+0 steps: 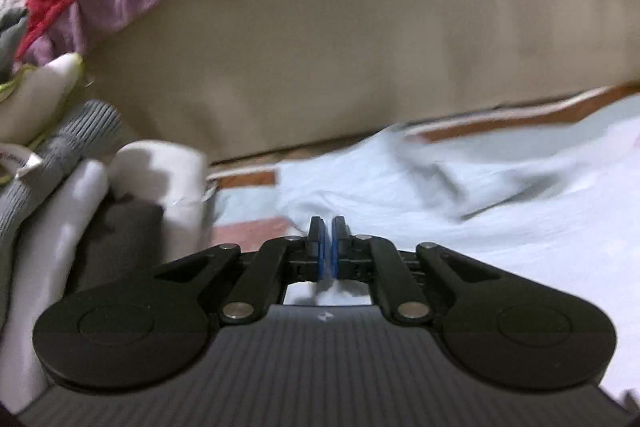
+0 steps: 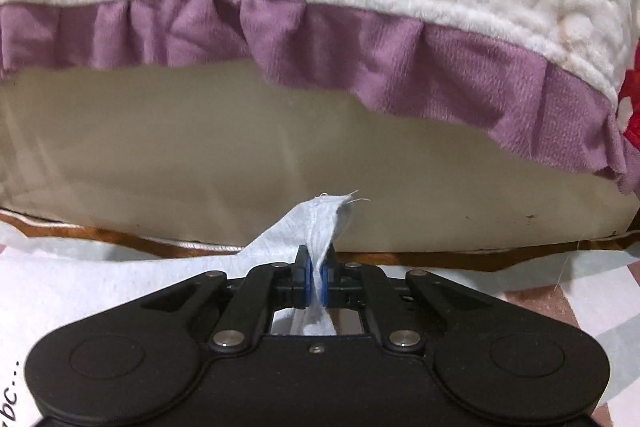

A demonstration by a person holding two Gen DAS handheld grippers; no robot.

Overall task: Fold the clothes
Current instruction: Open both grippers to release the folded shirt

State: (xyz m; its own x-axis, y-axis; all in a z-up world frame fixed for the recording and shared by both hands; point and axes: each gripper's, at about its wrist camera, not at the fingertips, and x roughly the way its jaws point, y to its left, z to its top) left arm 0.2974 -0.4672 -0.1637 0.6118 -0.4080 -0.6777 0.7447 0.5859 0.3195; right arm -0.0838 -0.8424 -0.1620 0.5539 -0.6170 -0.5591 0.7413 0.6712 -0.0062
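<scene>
A pale blue garment (image 1: 480, 227) lies rumpled on a patterned floor mat, spreading right and forward in the left wrist view. My left gripper (image 1: 328, 223) is shut, with a thin fold of that pale blue cloth pinched between its blue pads. In the right wrist view a corner of the same pale blue garment (image 2: 324, 215) sticks up with frayed threads from between the blue pads. My right gripper (image 2: 316, 251) is shut on it, and the cloth trails down and left from there.
A beige bed side (image 2: 280, 147) stands close ahead, with a white quilt and its purple ruffle (image 2: 360, 59) hanging over it. The mat's brown border (image 2: 440, 261) runs along the base. A pile of grey and white clothes (image 1: 60, 155) sits at the left.
</scene>
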